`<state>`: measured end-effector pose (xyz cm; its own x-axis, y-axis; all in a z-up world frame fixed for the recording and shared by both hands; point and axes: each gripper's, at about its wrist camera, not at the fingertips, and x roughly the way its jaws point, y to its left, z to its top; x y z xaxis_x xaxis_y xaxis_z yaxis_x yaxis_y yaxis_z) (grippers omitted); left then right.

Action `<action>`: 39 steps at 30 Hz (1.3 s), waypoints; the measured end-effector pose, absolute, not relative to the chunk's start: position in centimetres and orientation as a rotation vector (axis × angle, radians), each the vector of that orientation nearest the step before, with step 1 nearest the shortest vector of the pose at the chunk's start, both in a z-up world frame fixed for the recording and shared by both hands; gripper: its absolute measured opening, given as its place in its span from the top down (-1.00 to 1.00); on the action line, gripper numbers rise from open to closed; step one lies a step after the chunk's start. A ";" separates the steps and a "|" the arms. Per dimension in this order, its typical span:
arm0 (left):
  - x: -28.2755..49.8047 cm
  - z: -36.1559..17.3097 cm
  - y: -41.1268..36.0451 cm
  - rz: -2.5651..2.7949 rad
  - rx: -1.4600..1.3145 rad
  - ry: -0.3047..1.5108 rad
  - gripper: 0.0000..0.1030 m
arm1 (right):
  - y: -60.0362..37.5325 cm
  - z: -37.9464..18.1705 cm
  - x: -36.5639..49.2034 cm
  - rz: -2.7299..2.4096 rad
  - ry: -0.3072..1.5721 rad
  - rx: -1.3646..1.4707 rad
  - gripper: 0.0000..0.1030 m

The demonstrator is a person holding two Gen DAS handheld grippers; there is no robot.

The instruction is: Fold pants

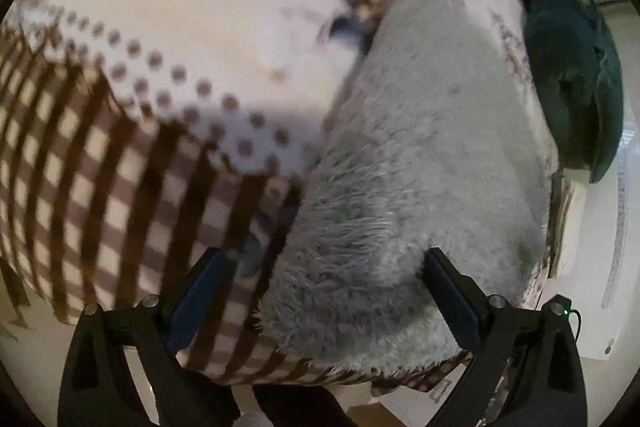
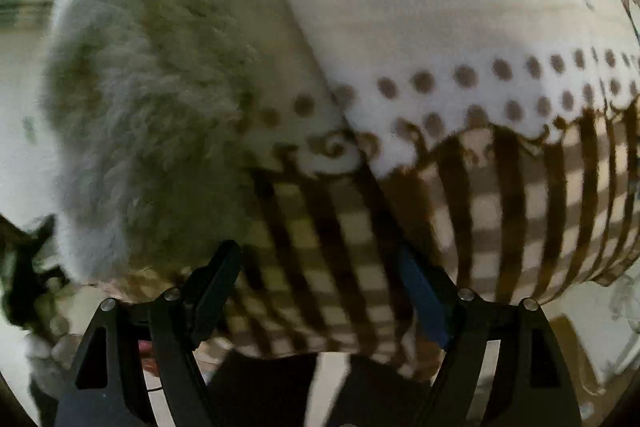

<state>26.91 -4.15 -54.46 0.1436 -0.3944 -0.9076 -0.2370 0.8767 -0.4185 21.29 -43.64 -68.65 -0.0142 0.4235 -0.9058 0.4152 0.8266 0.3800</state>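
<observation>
Lying on one blanket [image 1: 120,155], one fluffy pants [image 1: 408,155]

The pants [image 1: 408,155] are of long, shaggy, pale grey fleece, matt and rough. Under them lies a blanket [image 1: 140,27] of soft, plush cloth, matt, with brown checks and dots on cream. The left tool [image 1: 324,291] and the right tool [image 2: 320,287] are of matt black plastic, with smooth blue pads [image 1: 196,303] and small shiny metal screws [image 1: 497,300].
</observation>
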 end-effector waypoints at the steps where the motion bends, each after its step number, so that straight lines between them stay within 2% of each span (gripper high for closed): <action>1: 27.2 -53.2 -3.9 -0.134 -0.544 1.400 -0.94 | -44.1 -67.8 21.1 0.032 1.586 0.713 -0.60; 4: 28.5 -51.7 -3.3 -0.186 -0.571 1.328 -0.94 | -46.1 -64.8 20.5 0.097 1.423 0.848 -0.66; 5: 29.2 -51.8 -3.3 -0.192 -0.573 1.323 -0.94 | -46.6 -64.6 20.5 0.117 1.386 0.902 -0.74; 8: 31.3 -53.5 -3.5 -0.259 -0.617 1.339 -0.94 | -47.8 -65.6 21.6 0.137 1.319 1.012 -0.75; 12: 33.2 -56.6 -4.9 -0.377 -0.688 1.381 -0.94 | -45.6 -69.5 24.9 0.307 1.314 1.152 -0.85; 15: 33.6 -59.8 -5.4 -0.406 -0.748 1.449 -0.94 | -43.4 -73.4 27.2 0.372 1.383 1.186 -0.90; 17: 33.3 -60.5 -5.0 -0.401 -0.773 1.454 -0.94 | -41.9 -75.2 28.2 0.422 1.406 1.226 -1.00; 20: 33.0 -60.0 -4.5 -0.405 -0.795 1.437 -0.92 | -40.9 -75.1 29.0 0.459 1.414 1.201 -0.98; 21: 33.0 -59.6 -4.5 -0.415 -0.791 1.428 -0.89 | -40.7 -74.6 29.1 0.469 1.396 1.201 -0.96; 22: 33.2 -59.2 -4.5 -0.413 -0.775 1.420 -0.74 | -40.6 -74.4 29.1 0.470 1.387 1.201 -0.79; 23: 33.3 -58.5 -4.6 -0.420 -0.755 1.406 -0.54 | -40.6 -74.0 29.0 0.465 1.372 1.195 -0.40; 24: 33.7 -58.0 -5.0 -0.428 -0.743 1.392 -0.02 | -40.6 -73.5 28.9 0.446 1.366 1.174 -0.22; 26: 34.2 -56.9 -5.6 -0.441 -0.712 1.384 0.15 | -40.4 -72.2 28.8 0.431 1.347 1.136 0.03; 27: 34.3 -55.9 -5.7 -0.450 -0.706 1.370 0.21 | -40.3 -71.4 28.7 0.426 1.337 1.124 0.06; 34: 37.2 -50.1 -5.3 -0.466 -0.722 1.310 0.27 | -39.6 -64.9 31.5 0.452 1.274 1.084 0.12; 39: 44.1 -46.5 -3.0 -0.492 -0.728 1.205 0.27 | -38.3 -60.9 38.1 0.478 1.222 1.034 0.12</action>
